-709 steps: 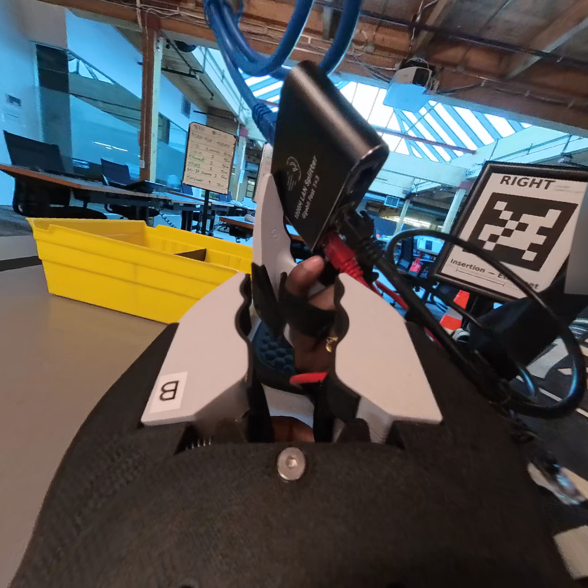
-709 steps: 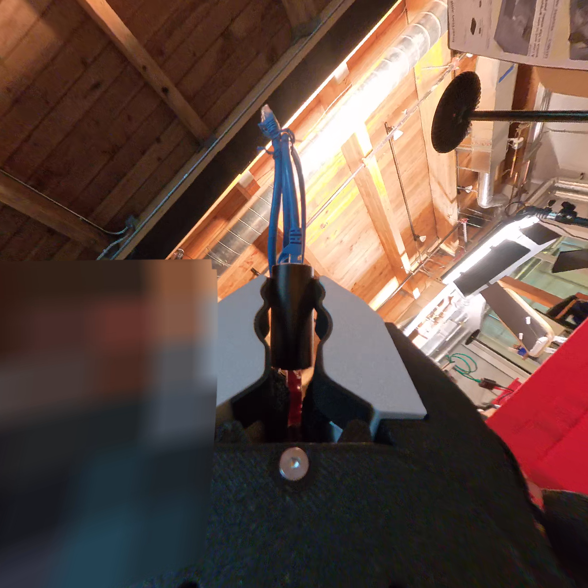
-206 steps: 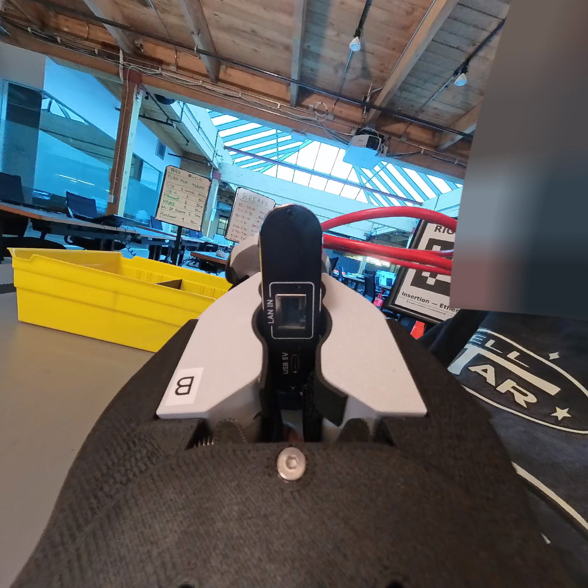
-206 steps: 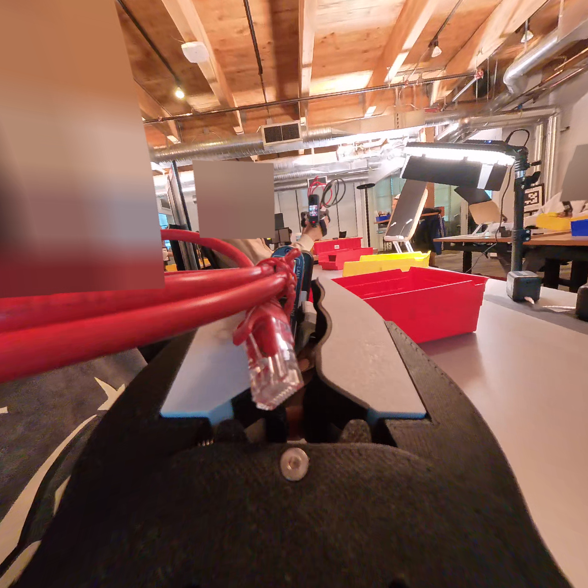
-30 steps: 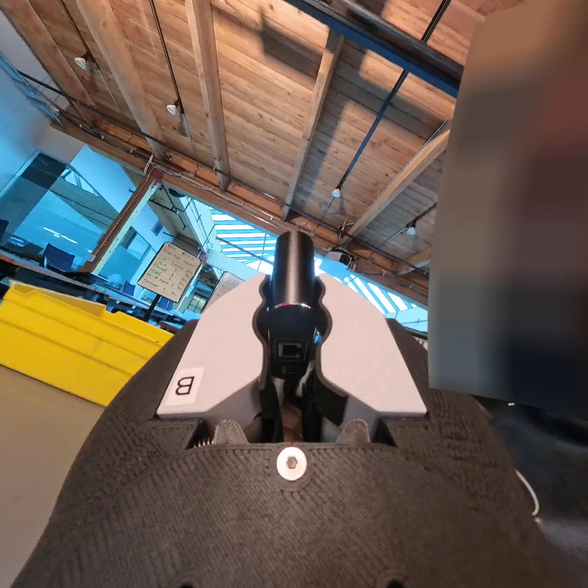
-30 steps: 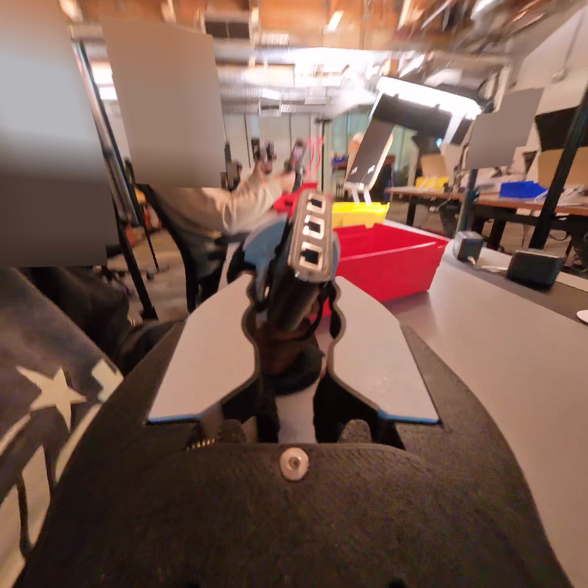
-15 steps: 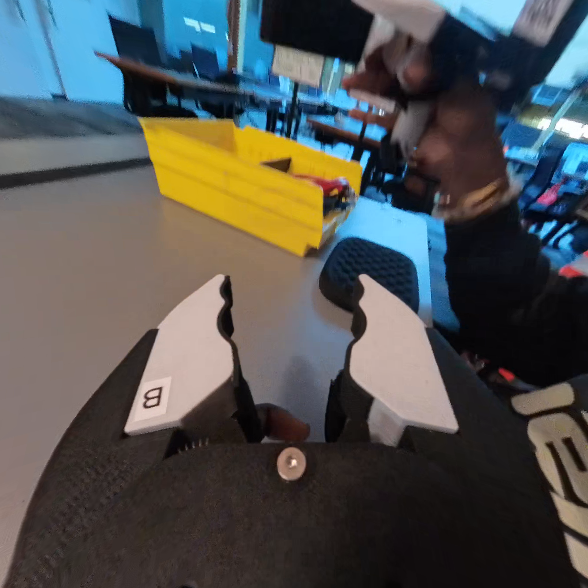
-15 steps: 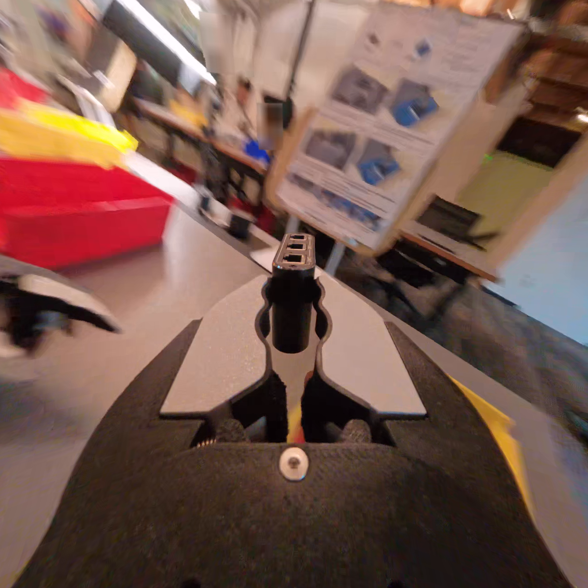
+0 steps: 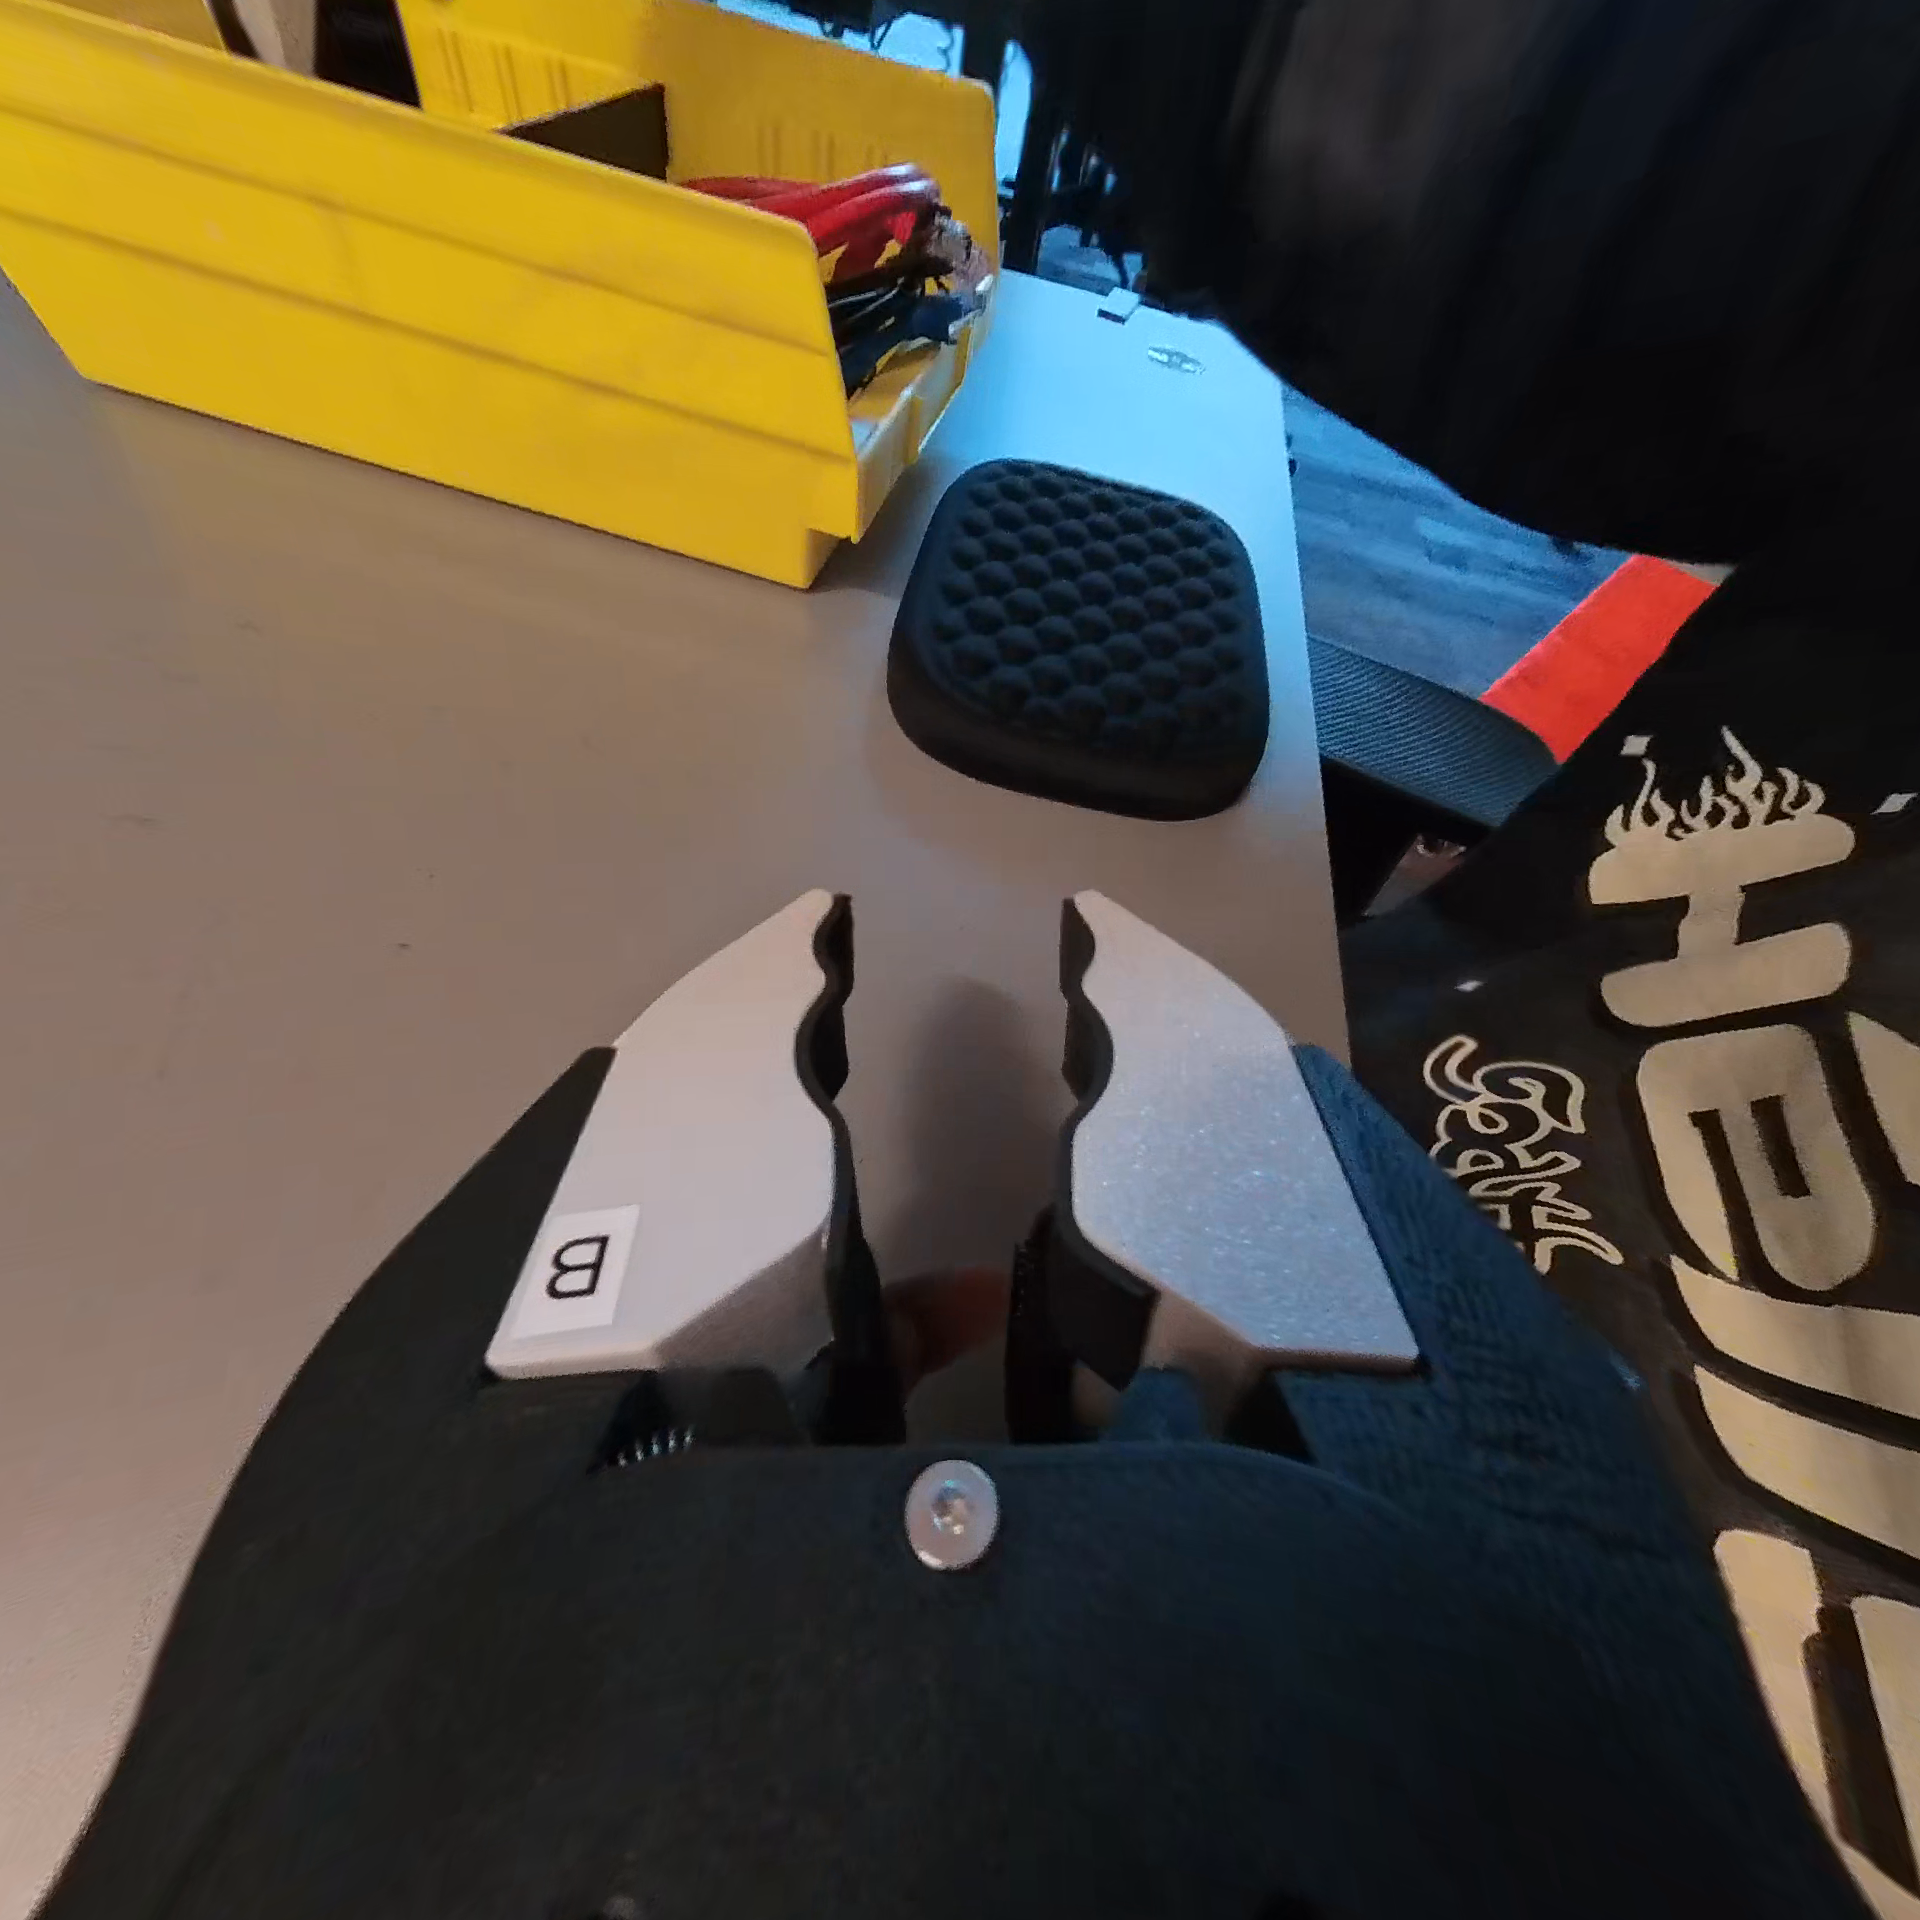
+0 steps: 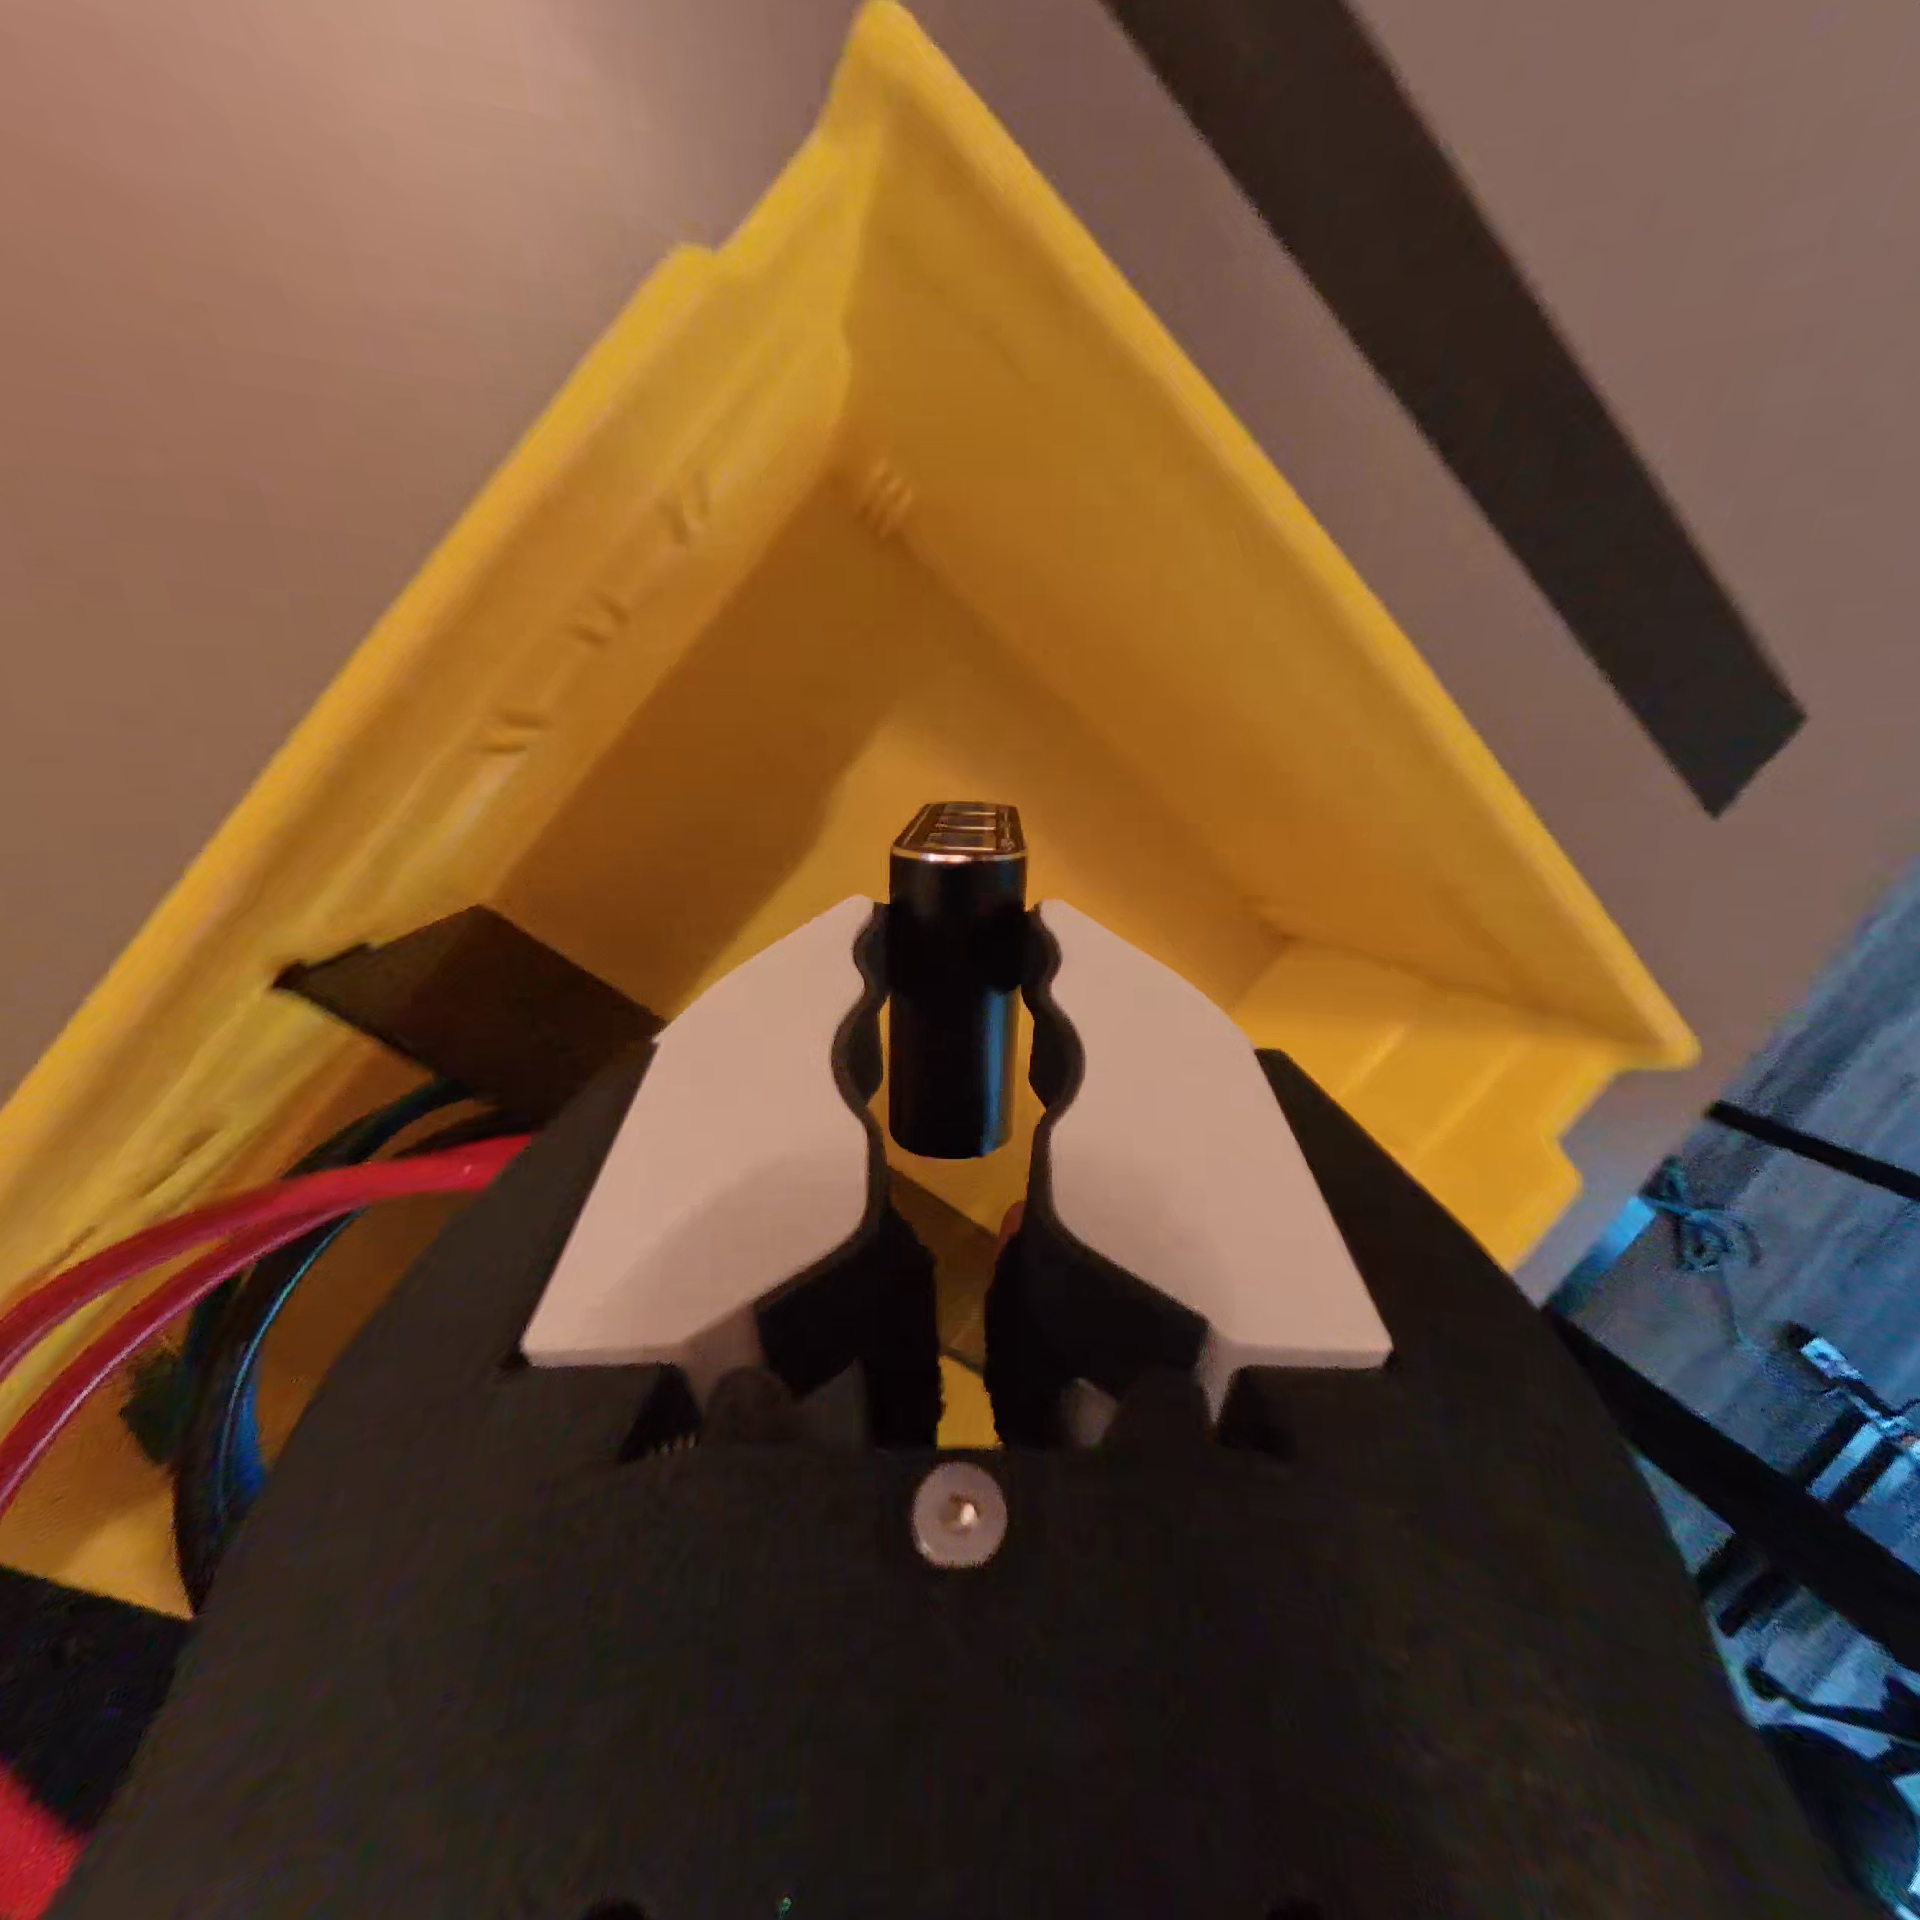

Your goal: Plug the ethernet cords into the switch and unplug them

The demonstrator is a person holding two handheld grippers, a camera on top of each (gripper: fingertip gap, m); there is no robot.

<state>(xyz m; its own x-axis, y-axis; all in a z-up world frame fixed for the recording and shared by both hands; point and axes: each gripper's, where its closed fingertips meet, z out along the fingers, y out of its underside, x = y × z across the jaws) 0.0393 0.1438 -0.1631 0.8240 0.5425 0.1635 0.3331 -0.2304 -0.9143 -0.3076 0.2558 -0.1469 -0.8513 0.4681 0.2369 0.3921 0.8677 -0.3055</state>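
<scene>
My right gripper [image 10: 954, 909] is shut on the black switch [image 10: 954, 987], which stands upright between its fingers with the port end away from me. It hangs over the empty end of the yellow bin [image 10: 1039, 499]. Red ethernet cords [image 10: 239, 1236] and blue and black ones lie in the bin's other section, behind a dark divider [image 10: 468, 997]. My left gripper [image 9: 951, 914] is open and empty, low over the grey table [image 9: 364, 779]. In the left wrist view the yellow bin [image 9: 468, 301] stands ahead on the left with red cords [image 9: 831, 208] at its near end.
A black honeycomb-textured pad [image 9: 1081, 634] lies on the table just ahead of my left gripper, by the table's right edge. A person's dark printed shirt [image 9: 1714, 1039] fills the right side. A black tape strip [image 10: 1455, 364] crosses the table beyond the bin. Left tips to right tips: about 35 centimeters.
My right gripper has swung with the switch from pointing across the room to pointing down into the yellow bin. My left gripper has dropped lower and nearer the pad, still open.
</scene>
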